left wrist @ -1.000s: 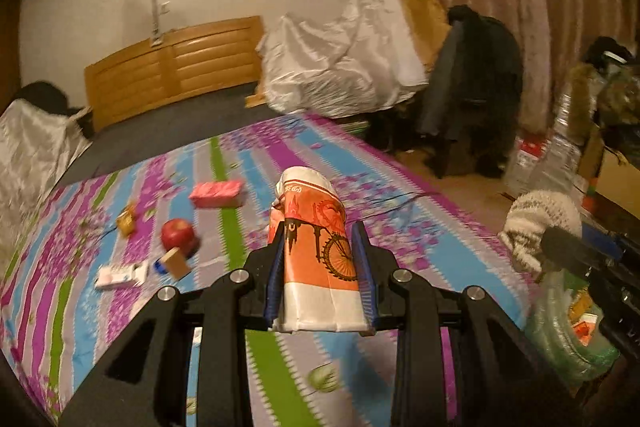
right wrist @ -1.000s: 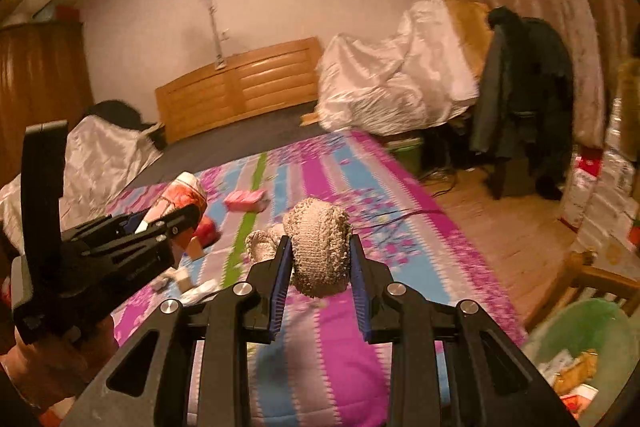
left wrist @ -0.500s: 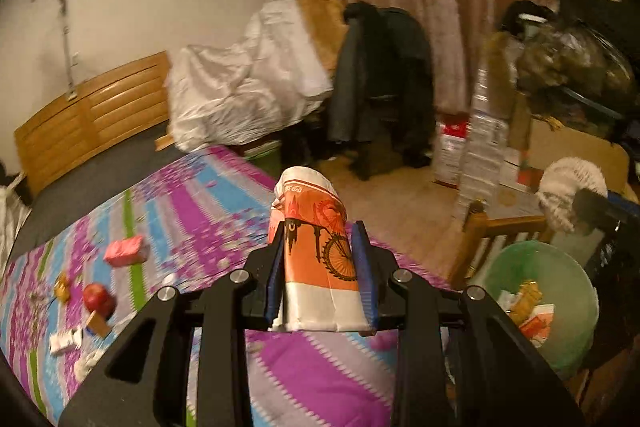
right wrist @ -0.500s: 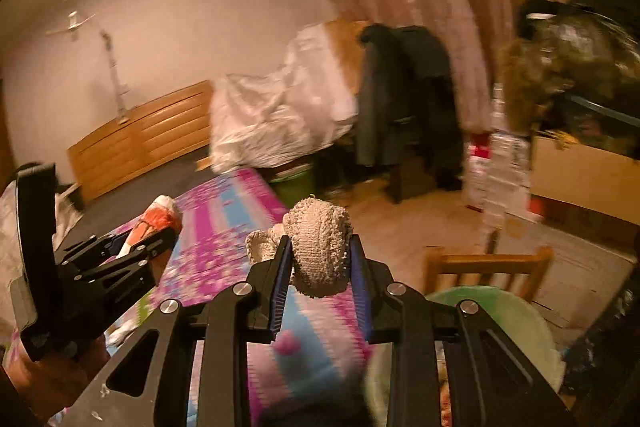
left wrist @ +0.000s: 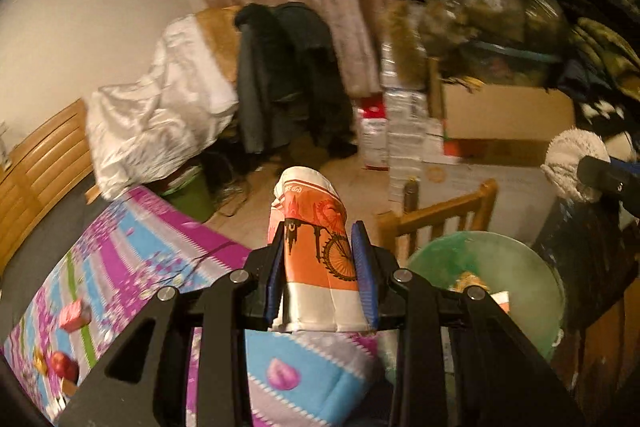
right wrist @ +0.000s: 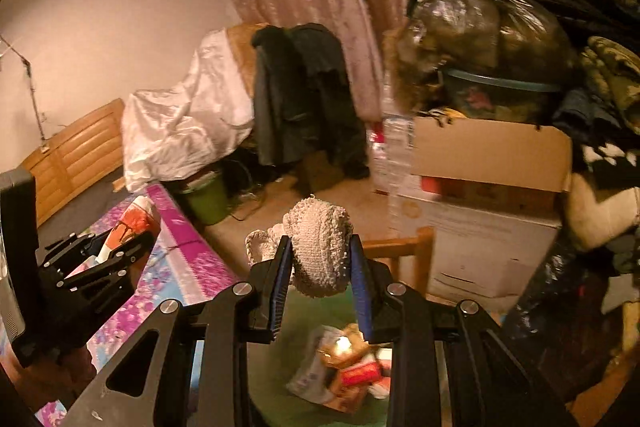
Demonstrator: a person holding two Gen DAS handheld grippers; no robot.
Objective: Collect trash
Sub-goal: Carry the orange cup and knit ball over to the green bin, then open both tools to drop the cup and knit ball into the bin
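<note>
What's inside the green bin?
The green bin holds crumpled wrappers, some red and orange, and a pale packet. The right gripper hides part of the bin, so anything underneath can't be seen.

A bin (right wrist: 280,367) stands on the floor just beside the corner of the bed (left wrist: 132,247), with wrappers (right wrist: 340,367) lying in it. A wooden chair (left wrist: 436,223) stands behind the bin. Stacked boxes (right wrist: 480,187) lie beyond the chair. A coat (left wrist: 280,79) hangs farther back, left of the boxes.
</note>
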